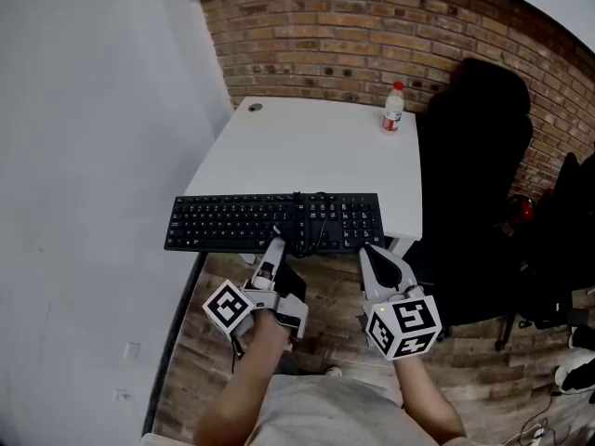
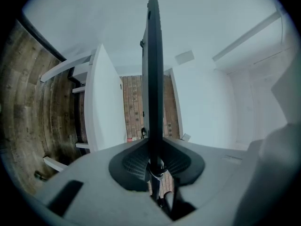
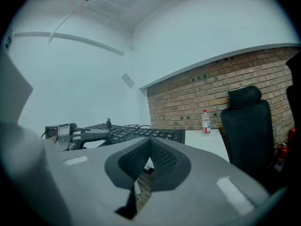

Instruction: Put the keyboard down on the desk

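Left tongs (image 1: 276, 241) clench the keyboard (image 1: 232, 221) at the desk's (image 1: 307, 147) six-o'clock edge; right tongs (image 1: 368, 250) are closed, empty. Lowering and release likely remain.

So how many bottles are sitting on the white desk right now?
1. The red-capped clear plastic bottle stands upright near the far right corner of the white desk. No other bottle shows in any view.

Left claw (image 1: 276, 242): pale grey shell, black parts.
Right claw (image 1: 368, 249): pale grey shell.
Left cube (image 1: 230, 308), right cube (image 1: 405, 326): behind each claw, white with black square markers.
Pads (image 3: 135, 160): dark, ribbed.
Shirt (image 1: 316, 414): grey.
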A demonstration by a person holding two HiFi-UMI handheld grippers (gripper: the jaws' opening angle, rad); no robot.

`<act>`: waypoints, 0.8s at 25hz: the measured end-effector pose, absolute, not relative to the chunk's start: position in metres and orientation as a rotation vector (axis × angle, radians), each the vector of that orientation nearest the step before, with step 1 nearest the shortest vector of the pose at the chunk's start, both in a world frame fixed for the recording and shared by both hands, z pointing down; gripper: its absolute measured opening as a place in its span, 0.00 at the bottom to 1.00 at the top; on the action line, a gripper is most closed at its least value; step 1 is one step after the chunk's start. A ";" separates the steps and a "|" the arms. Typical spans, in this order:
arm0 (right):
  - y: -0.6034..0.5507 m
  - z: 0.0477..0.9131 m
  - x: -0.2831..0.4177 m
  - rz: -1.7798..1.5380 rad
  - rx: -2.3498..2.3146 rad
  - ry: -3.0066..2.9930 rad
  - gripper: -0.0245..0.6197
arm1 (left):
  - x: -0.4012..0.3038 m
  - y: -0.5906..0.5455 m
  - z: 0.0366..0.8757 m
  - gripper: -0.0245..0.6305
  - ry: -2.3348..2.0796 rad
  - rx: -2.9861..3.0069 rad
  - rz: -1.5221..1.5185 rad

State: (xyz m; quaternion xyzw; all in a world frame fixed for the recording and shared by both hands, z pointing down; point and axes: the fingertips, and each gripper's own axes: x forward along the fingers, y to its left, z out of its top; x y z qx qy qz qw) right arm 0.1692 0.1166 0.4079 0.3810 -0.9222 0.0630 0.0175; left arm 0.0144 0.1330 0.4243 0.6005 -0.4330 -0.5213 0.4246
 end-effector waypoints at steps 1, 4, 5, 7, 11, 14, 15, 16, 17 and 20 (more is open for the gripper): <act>0.115 0.408 0.169 0.197 1.183 -2.867 0.04 | 0.014 0.131 0.424 0.15 -1.081 1.499 -1.305; 0.108 0.409 0.167 0.202 1.180 -2.864 0.04 | 0.014 0.122 0.425 0.15 -1.074 1.493 -1.305; 0.104 0.410 0.166 0.205 1.180 -2.862 0.05 | 0.013 0.119 0.426 0.15 -1.074 1.493 -1.302; 0.098 0.412 0.163 0.213 1.181 -2.855 0.05 | 0.010 0.112 0.427 0.15 -1.075 1.495 -1.295; 0.080 0.411 0.150 0.222 1.187 -2.842 0.05 | -0.002 0.093 0.428 0.15 -1.074 1.487 -1.275; 0.064 0.407 0.137 0.231 1.193 -2.830 0.05 | -0.014 0.075 0.425 0.15 -1.063 1.483 -1.268; 0.058 0.406 0.132 0.234 1.196 -2.825 0.05 | -0.018 0.068 0.423 0.15 -1.056 1.483 -1.267; 0.051 0.405 0.126 0.236 1.200 -2.818 0.05 | -0.024 0.061 0.422 0.15 -1.052 1.485 -1.264; 0.043 0.404 0.120 0.239 1.206 -2.812 0.05 | -0.030 0.053 0.420 0.15 -1.049 1.486 -1.260; 0.021 0.401 0.103 0.254 1.229 -2.788 0.05 | -0.049 0.028 0.418 0.15 -1.041 1.481 -1.238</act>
